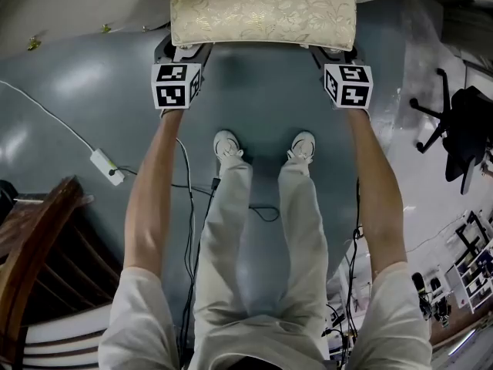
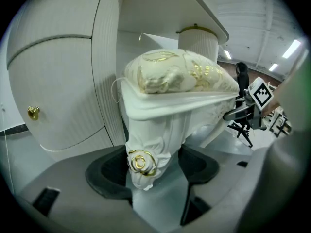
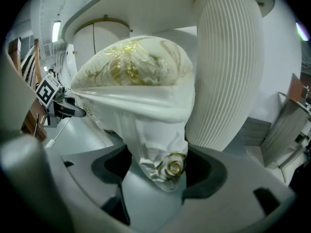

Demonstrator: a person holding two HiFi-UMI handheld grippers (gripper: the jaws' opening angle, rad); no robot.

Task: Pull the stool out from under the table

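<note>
**Item 1, 8 o'clock.** Wooden chair (image 1: 31, 237), well clear of the work and cut off by the frame edge.

**Item 2, 11 o'clock.** Left gripper (image 1: 185, 51). Its jaws are closed onto the near left leg (image 2: 148, 147), with the gold rosette between the pads. The left gripper view shows no gap on either side.

**Item 3, 12 o'clock.** Stool (image 1: 262, 10), with a white carved frame and a gold-patterned cushion (image 2: 180, 76). It stands straight ahead of the person's shoes (image 1: 226, 143). Both gripper views show the table (image 2: 160, 8) overhanging its far half, so it is judged only partly out.

**Item 4, 1 o'clock.** Right gripper (image 1: 333, 52). It is clamped on the near right leg (image 3: 163, 154), with the fluted pedestal (image 3: 223, 67) just behind.

**Item 5, 3 o'clock.** Office chair (image 1: 462, 129), well apart.

**Step in hand.** Both near legs are gripped, and the pull toward 6 o'clock appears to be under way or about to start.

**Next move.** It calls for an even, simultaneous draw so the stool does not skew against the pedestal. The feet must step back, minding the floor cable (image 1: 262, 210).

**Not made out:**
- The stool's far edge is cut off at the top of the head view.
- The rear legs are unseen.
- The leg ends below the jaws are hidden, so it cannot be told whether the stool rests on the floor or is lifted.
- The cushion covers the jaw tips in the head view.
</note>
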